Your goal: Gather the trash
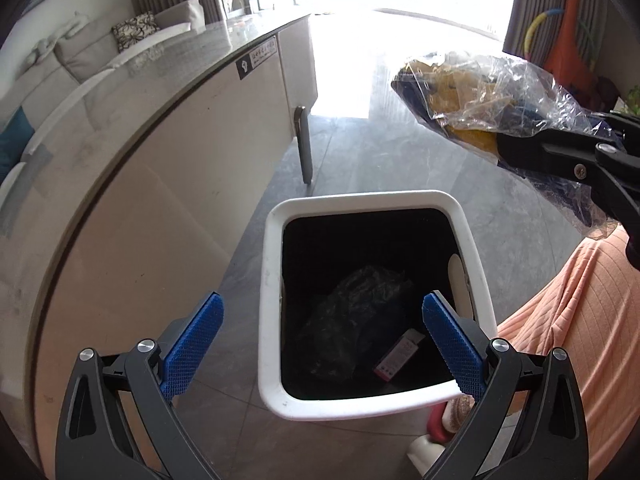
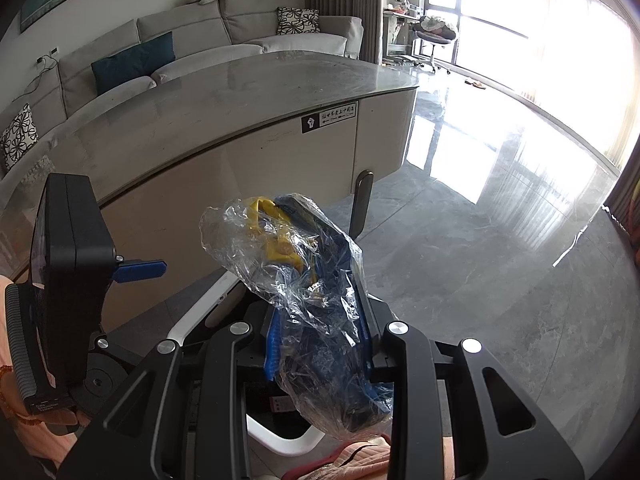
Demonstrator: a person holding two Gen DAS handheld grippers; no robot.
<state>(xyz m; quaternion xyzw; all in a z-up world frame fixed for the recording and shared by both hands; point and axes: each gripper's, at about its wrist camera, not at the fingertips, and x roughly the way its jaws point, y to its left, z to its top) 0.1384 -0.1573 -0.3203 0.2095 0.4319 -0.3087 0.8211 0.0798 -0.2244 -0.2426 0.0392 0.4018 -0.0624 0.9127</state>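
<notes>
The right gripper [image 2: 320,344] is clamped on a crinkled clear plastic bag [image 2: 296,280] with yellow and dark blue stuff inside, holding it in the air to the right of and above the bin [image 1: 276,280]. The bin is white-rimmed with a black liner and stands on the grey floor [image 1: 420,160] just beside the pale cabinet [image 1: 160,208]; a dark crumpled wrapper [image 1: 352,320] and a small carton [image 1: 396,356] already lie at its bottom. The left gripper [image 1: 320,344] hangs over the near rim with its jaws wide apart and nothing between them. The bag looks light, soft and slick: thin film that would crush and slide under the pads, so the safest hold is across the bunched, filled middle, where it is pinched now, not the loose film at either end. The bag is not yet over the opening.
</notes>
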